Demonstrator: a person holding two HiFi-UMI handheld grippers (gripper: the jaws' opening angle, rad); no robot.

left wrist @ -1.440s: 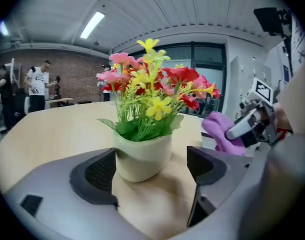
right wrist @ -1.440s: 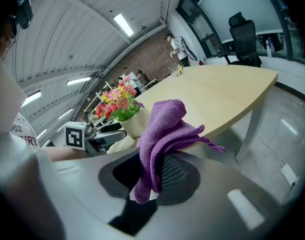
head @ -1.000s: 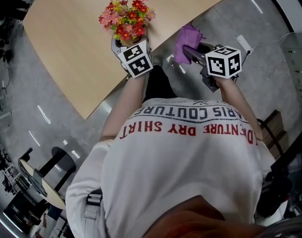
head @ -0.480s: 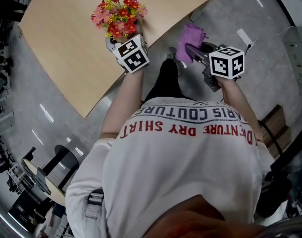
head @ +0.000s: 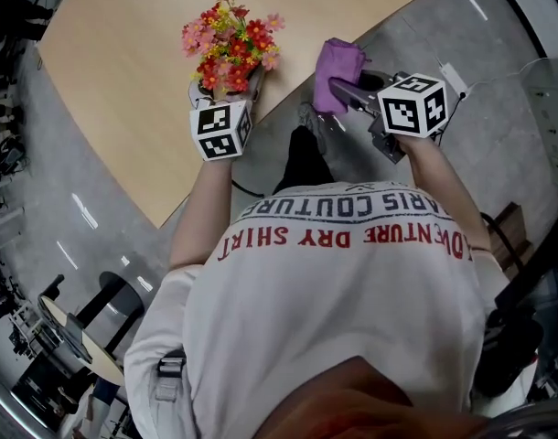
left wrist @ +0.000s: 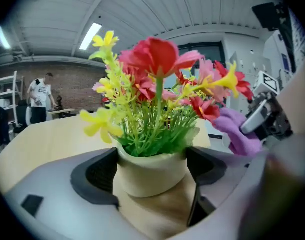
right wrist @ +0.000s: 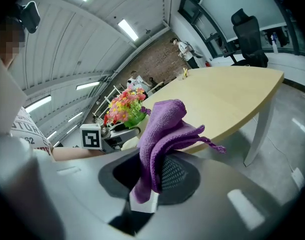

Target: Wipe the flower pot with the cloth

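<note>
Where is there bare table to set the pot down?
The table is bare left of and beyond the flower pot. Crowded only at the near edge: the left gripper clamps it, and the right gripper holds the cloth beside it.

Light wooden table (head: 123, 80), black office chair (right wrist: 250, 31), grey floor (head: 498, 71)

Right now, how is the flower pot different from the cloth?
The flower pot is pale cream and hard-looking; the cloth is purple and floppy. The flower pot stands upright, full of red, pink and yellow flowers; the cloth hangs bunched in folds. The left gripper's jaws stand wide around the flower pot; the right gripper's jaws pinch the cloth close. Both are held in a gripper.
</note>
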